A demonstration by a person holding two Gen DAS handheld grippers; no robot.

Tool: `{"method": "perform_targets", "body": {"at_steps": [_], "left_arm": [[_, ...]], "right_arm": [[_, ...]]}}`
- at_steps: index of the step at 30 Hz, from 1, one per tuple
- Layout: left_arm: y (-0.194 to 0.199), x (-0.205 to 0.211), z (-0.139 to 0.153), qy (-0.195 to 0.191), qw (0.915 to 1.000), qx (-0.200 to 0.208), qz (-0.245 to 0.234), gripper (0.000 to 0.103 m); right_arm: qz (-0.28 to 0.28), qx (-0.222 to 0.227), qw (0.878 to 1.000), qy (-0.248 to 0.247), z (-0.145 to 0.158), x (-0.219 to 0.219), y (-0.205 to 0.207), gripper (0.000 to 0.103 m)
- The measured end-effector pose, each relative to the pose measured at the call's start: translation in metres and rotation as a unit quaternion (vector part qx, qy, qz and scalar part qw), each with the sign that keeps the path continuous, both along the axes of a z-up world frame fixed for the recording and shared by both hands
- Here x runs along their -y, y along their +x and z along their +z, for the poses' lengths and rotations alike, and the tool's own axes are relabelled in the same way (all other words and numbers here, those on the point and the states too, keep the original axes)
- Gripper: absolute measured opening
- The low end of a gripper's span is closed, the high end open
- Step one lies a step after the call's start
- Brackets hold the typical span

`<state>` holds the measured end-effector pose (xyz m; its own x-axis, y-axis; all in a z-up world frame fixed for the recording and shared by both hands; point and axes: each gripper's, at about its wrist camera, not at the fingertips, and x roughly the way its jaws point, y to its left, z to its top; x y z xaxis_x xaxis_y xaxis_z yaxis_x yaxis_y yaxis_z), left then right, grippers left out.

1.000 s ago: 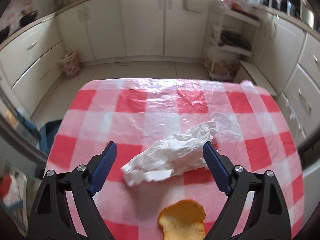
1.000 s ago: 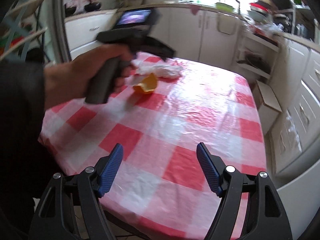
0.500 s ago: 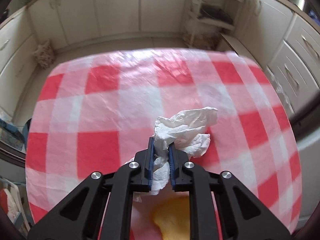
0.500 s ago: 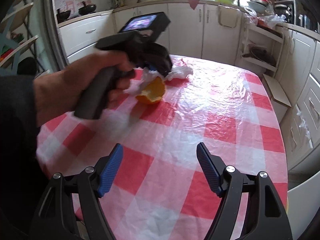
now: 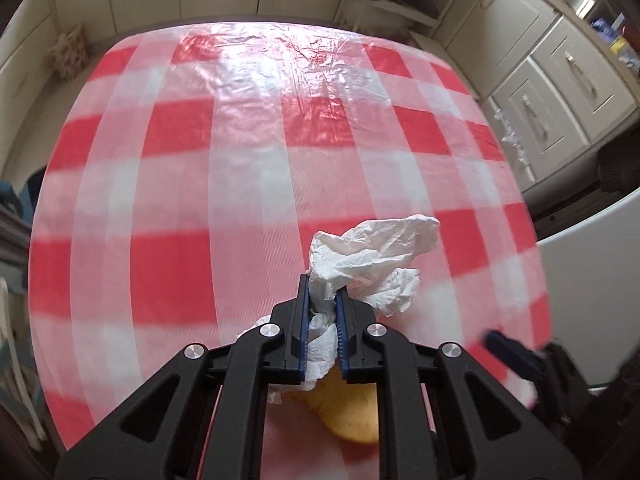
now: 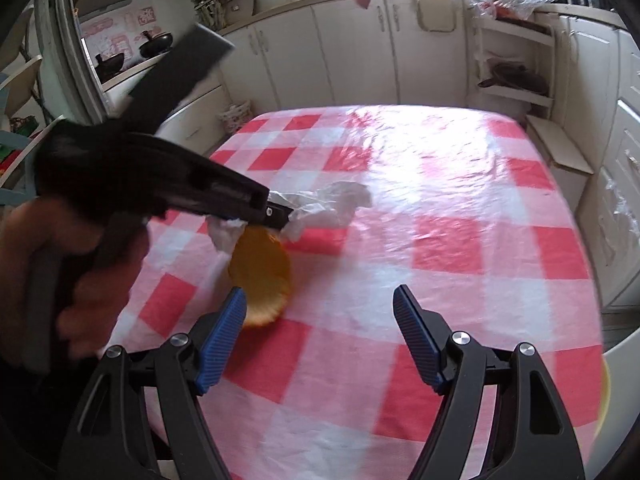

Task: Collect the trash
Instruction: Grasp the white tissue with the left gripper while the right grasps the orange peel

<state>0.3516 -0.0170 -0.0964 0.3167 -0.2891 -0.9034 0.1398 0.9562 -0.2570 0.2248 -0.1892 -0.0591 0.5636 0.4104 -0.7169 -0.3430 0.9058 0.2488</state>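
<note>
My left gripper [image 5: 322, 286] is shut on a crumpled white tissue [image 5: 372, 264] and holds it just above the red-and-white checked tablecloth [image 5: 240, 160]. The tissue also shows in the right wrist view [image 6: 340, 204], pinched by the left gripper [image 6: 288, 216]. An orange peel [image 6: 260, 276] lies on the cloth under the left gripper; in the left wrist view the peel [image 5: 348, 416] shows between the gripper arms. My right gripper [image 6: 320, 336] is open and empty, just right of the peel, with its left fingertip [image 6: 228, 320] beside it.
White kitchen cabinets [image 6: 340, 52] line the far wall. An open shelf unit [image 6: 512, 76] stands past the table's far right corner. A small basket [image 6: 236, 114] sits on the floor at the far left. A yellow rim [image 6: 604, 392] shows at the table's right edge.
My left gripper closed on the tissue a second ago and has lifted it off the cloth. My right gripper has moved forward and left, close to the orange peel.
</note>
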Motion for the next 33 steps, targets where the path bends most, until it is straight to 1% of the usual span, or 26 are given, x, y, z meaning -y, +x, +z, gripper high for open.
{"method": "perform_targets", "body": {"at_steps": [4, 9, 11, 14, 15, 17, 21, 22, 23, 24, 25, 26, 27, 29, 31, 33], "left_arm": [[-0.025, -0.018, 0.010, -0.026, 0.9993, 0.014, 0.025, 0.011], [-0.032, -0.030, 0.019, -0.030, 0.9979, 0.033, 0.048, 0.011], [-0.030, -0.033, 0.024, -0.029, 0.9970, 0.044, 0.057, 0.011], [-0.026, -0.040, 0.030, -0.040, 0.9949, 0.055, 0.074, 0.011], [-0.024, -0.040, 0.030, -0.044, 0.9945, 0.055, 0.078, 0.011], [-0.024, -0.044, 0.031, -0.049, 0.9936, 0.057, 0.085, 0.011], [-0.022, -0.048, 0.033, -0.057, 0.9921, 0.058, 0.096, 0.011], [-0.022, -0.048, 0.033, -0.058, 0.9919, 0.058, 0.097, 0.011], [-0.022, -0.047, 0.032, -0.058, 0.9918, 0.059, 0.097, 0.011], [-0.021, -0.046, 0.033, -0.058, 0.9917, 0.060, 0.097, 0.011], [-0.021, -0.045, 0.033, -0.058, 0.9917, 0.062, 0.097, 0.011], [-0.021, -0.043, 0.034, -0.056, 0.9916, 0.064, 0.097, 0.011], [-0.021, -0.041, 0.035, -0.055, 0.9916, 0.067, 0.096, 0.011], [-0.022, -0.037, 0.039, -0.056, 0.9910, 0.075, 0.096, 0.011], [-0.023, -0.030, 0.046, -0.057, 0.9901, 0.087, 0.094, 0.011], [-0.025, -0.021, 0.053, -0.047, 0.9891, 0.106, 0.090, 0.011]], "right_arm": [[0.018, -0.011, 1.000, -0.001, -0.008, -0.018, 0.000, 0.073], [0.035, -0.021, 0.999, -0.021, -0.022, -0.033, -0.004, 0.073], [0.037, -0.013, 0.999, -0.031, -0.023, -0.037, -0.008, 0.072], [0.042, -0.011, 0.999, -0.030, -0.024, -0.040, -0.012, 0.060], [0.041, -0.011, 0.999, -0.031, -0.024, -0.040, -0.013, 0.058], [0.039, -0.015, 0.999, -0.024, -0.024, -0.037, -0.013, 0.058], [0.032, -0.032, 0.999, 0.019, -0.023, -0.031, -0.005, 0.058], [0.031, -0.032, 0.999, 0.021, -0.023, -0.030, -0.005, 0.055], [0.032, -0.033, 0.999, 0.021, -0.024, -0.030, -0.003, 0.046], [0.035, -0.034, 0.999, 0.023, -0.024, -0.030, -0.002, 0.034], [0.038, -0.035, 0.998, 0.023, -0.025, -0.030, -0.001, 0.027], [0.041, -0.035, 0.998, 0.021, -0.024, -0.032, -0.002, 0.017], [0.042, -0.033, 0.998, 0.019, -0.024, -0.032, -0.002, 0.012], [0.039, -0.023, 0.999, 0.016, -0.020, -0.030, -0.004, 0.007], [0.031, -0.009, 0.999, 0.012, -0.013, -0.023, -0.006, 0.006], [0.019, 0.006, 1.000, 0.008, -0.005, -0.013, -0.010, 0.005]]}}
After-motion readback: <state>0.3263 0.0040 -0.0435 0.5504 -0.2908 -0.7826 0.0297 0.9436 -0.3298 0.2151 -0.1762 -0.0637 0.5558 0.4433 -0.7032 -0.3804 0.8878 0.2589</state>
